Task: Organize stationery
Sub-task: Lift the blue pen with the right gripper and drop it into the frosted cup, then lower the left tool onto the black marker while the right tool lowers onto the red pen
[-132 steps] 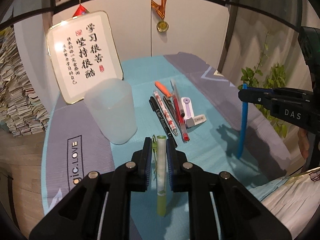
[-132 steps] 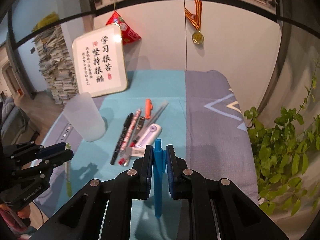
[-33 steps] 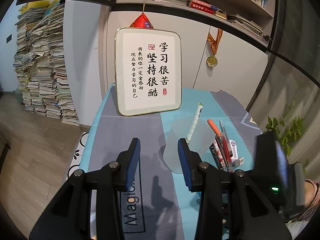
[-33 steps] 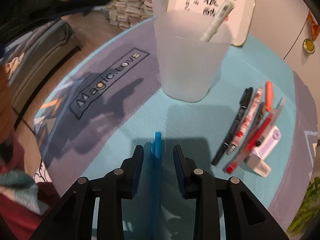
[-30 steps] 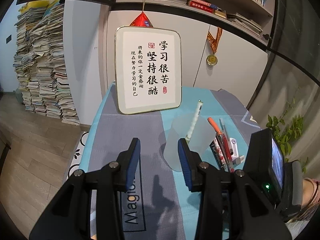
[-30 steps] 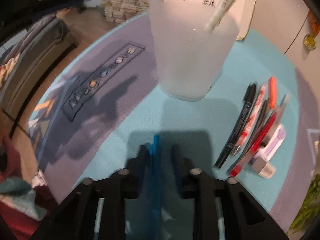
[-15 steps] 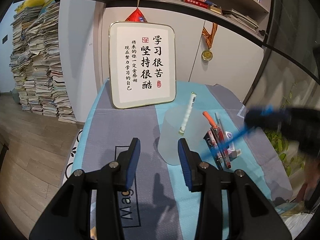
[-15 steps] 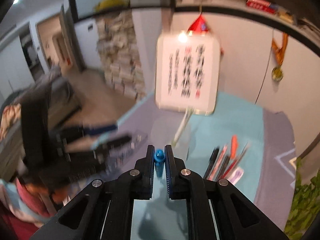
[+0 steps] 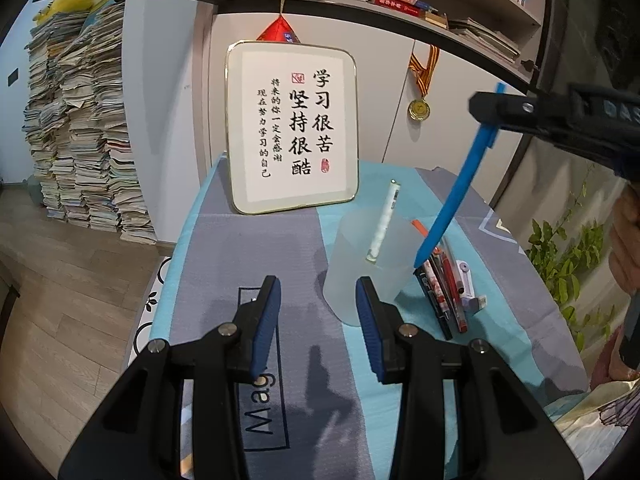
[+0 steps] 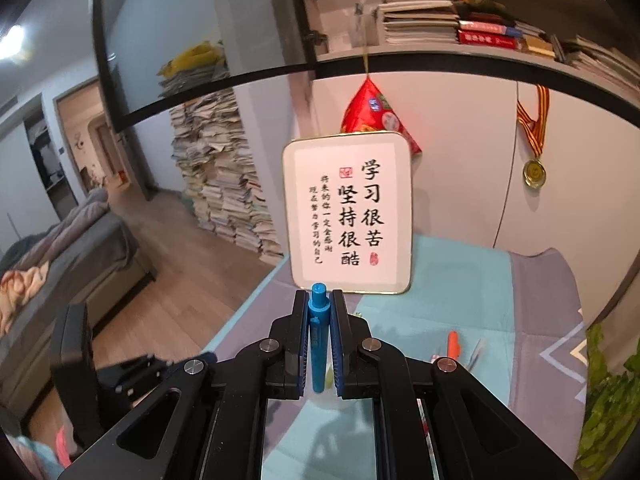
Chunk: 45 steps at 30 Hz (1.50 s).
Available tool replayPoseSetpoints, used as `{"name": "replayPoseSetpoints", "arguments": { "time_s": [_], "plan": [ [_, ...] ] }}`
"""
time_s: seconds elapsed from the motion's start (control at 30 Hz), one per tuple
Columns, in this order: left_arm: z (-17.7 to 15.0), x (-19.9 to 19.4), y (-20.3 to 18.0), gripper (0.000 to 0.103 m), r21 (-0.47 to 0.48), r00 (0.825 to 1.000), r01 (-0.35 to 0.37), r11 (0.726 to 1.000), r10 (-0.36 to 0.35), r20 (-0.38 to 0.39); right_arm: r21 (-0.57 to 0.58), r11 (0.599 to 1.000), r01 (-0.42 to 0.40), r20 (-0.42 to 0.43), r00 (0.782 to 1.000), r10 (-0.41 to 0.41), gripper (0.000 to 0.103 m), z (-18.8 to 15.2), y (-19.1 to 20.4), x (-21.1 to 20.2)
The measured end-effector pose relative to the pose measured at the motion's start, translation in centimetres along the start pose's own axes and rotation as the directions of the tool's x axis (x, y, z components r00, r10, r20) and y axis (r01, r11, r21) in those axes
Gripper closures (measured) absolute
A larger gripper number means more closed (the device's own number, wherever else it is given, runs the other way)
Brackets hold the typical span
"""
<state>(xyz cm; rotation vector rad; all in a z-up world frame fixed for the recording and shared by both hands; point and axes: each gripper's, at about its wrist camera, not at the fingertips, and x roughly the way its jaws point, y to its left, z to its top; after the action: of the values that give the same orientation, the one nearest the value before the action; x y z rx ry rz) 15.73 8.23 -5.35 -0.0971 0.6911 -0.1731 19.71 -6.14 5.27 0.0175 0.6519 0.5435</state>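
Teal and grey cloth covers the bench, where a framed calligraphy board stands behind a frosted cup holding a pale pen. Left gripper hovers near the cup, fingers apart and empty. Right gripper has its fingers clamped on a blue pen, tip slanting down above the cup's rim, beside a row of loose pens.

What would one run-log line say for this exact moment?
right gripper: shut on blue pen, tip over cup | left gripper: open, empty | cup: one white pen inside
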Motion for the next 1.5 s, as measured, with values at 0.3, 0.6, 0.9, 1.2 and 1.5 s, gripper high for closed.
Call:
{"name": "replayPoseSetpoints", "arguments": {
  "time_s": [0.3,0.6,0.9,1.2,1.5],
  "plan": [
    [-0.6,1.2,-0.8,0.066,0.023,0.999,0.012,1.0,-0.011,-0.04,0.053,0.998,-0.029,0.047,0.999,0.026,0.092,0.9,-1.0,-0.8],
    [-1.2,1.2,-1.6,0.066,0.047,0.998,0.028,0.998,-0.026,-0.053,0.042,0.997,0.06,-0.105,0.993,-0.056,0.092,-1.5,-1.7,4.8],
    [-1.8,1.6,-2.8,0.066,0.069,0.996,0.042,0.997,-0.037,-0.079,0.065,0.997,0.041,-0.211,0.977,-0.026,0.092,-3.7,-2.5,7.0],
    [-2.0,1.7,-3.9,0.066,0.089,0.995,0.044,0.995,-0.036,-0.09,0.125,0.992,0.006,-0.189,0.982,0.017,0.086,-5.2,-3.8,4.4],
    [-2.6,2.2,-6.1,0.061,0.123,0.993,0.064,0.99,-0.05,-0.11,0.071,0.983,0.168,-0.061,0.985,-0.164,0.067,-8.7,-5.1,-0.9]
  ]
}}
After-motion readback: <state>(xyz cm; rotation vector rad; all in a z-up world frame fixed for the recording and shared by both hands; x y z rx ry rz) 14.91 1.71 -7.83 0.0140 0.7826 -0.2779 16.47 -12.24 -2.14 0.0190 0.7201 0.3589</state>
